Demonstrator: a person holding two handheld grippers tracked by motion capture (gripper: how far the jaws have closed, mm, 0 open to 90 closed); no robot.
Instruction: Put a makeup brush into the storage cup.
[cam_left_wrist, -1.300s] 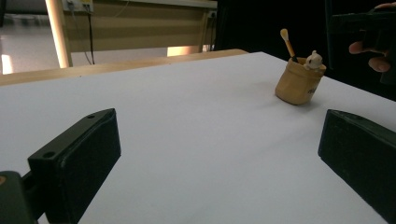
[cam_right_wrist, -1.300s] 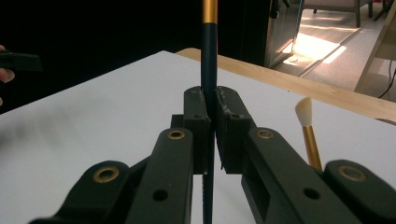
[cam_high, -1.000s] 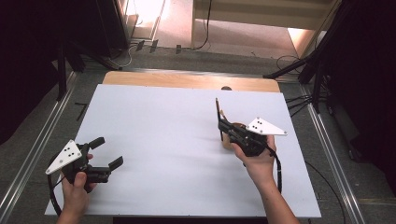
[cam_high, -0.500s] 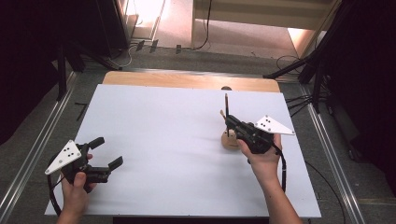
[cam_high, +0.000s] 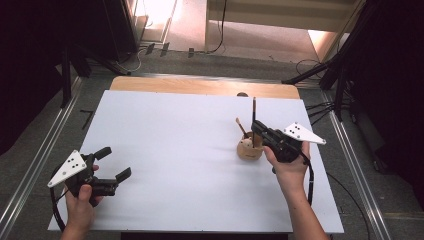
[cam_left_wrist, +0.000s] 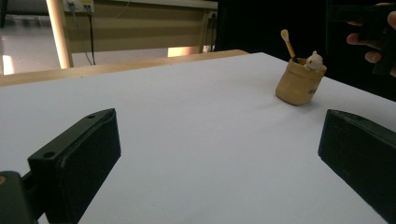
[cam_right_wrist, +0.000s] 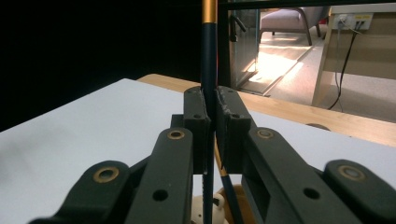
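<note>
Upright, dark brush (cam_right_wrist: 208, 56) pinched in right gripper (cam_high: 256, 128) jaws above wooden cup (cam_high: 249, 149) — left gripper (cam_high: 114, 164) jaws wide, empty

The high view looks forward and steeply down from above the person's side, taking in the whole white table (cam_high: 165, 150) from near edge to far wooden edge. The left gripper view sits low near the near left corner, facing across the surface toward the small wooden pot (cam_left_wrist: 299, 81) by the right edge, which the high view shares. The right gripper view rides close above that pot (cam_right_wrist: 224, 205), facing level toward the far edge.
</note>
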